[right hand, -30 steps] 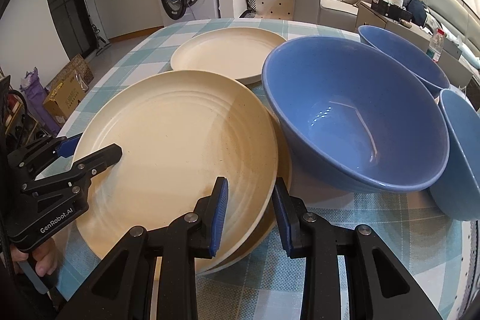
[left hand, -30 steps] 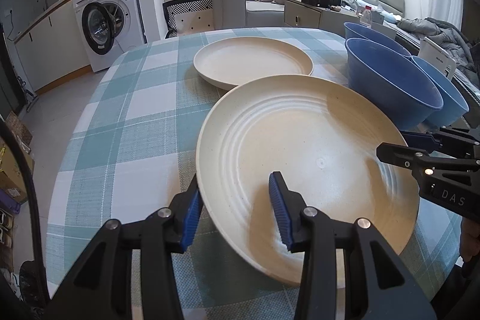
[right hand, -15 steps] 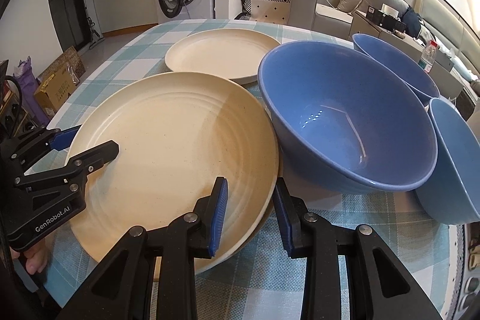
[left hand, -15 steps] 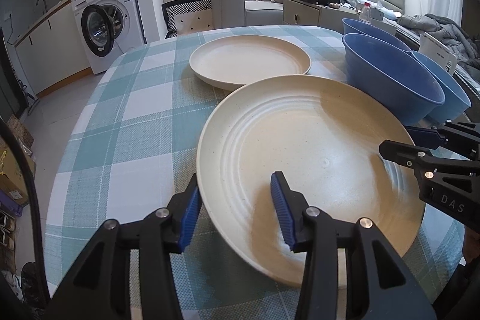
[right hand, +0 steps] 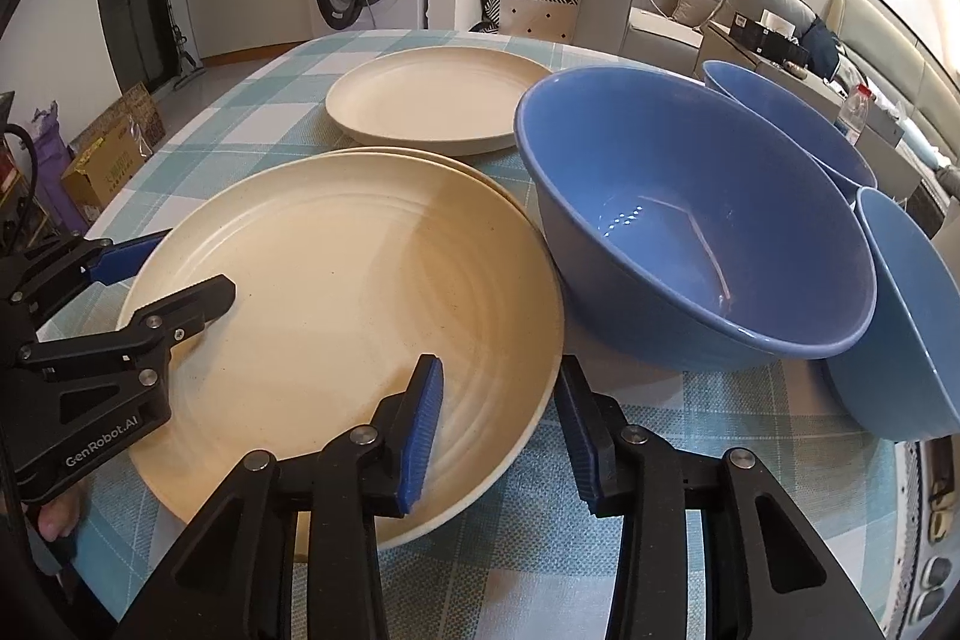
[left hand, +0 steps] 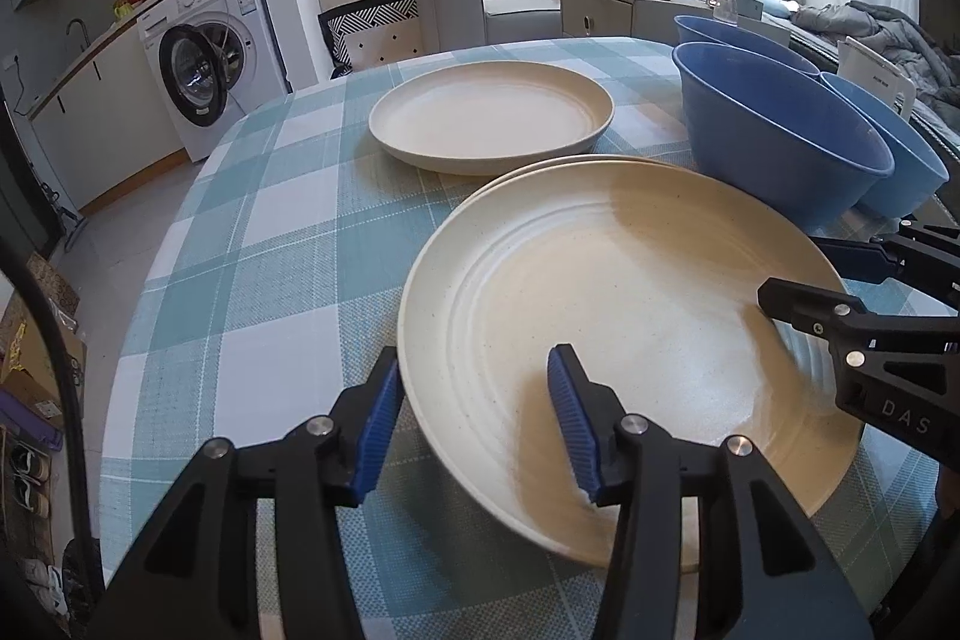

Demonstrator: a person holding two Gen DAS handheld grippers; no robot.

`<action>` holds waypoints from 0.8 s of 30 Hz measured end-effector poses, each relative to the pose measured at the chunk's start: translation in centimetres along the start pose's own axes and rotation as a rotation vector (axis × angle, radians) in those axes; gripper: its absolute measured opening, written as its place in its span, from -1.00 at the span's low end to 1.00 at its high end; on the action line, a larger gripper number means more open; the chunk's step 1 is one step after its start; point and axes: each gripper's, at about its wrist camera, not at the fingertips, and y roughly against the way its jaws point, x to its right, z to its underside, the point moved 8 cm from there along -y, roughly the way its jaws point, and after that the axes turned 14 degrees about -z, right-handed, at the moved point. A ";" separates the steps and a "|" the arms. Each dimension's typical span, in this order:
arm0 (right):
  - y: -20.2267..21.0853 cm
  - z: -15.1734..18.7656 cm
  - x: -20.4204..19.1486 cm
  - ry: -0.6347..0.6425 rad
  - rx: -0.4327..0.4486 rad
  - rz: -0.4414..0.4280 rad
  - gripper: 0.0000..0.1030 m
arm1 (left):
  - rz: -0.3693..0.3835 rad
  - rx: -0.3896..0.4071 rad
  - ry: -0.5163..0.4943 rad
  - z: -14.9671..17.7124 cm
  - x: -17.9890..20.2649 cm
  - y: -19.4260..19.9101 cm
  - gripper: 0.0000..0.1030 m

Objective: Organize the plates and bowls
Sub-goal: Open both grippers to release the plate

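Left tool (left hand: 474, 418) tilted down, jaws opening astride top plate (left hand: 630, 328) rim | right tool (right hand: 498, 418) likewise.

Two grippers at the rim of stacked cream plates

The right gripper (right hand: 498, 418) is opening, its blue pads on both sides of the top plate (right hand: 336, 304) rim without pressing. The left gripper (right hand: 174, 268) stands at the plate's left edge. A third plate (right hand: 432, 100) lies far; three blue bowls (right hand: 696, 220) sit right on the checked tablecloth (right hand: 240, 124).
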 end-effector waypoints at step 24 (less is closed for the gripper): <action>2.0 -1.4 -3.2 0.066 0.066 -0.107 0.76 | 0.045 -0.001 0.039 -0.5 -0.9 1.3 0.67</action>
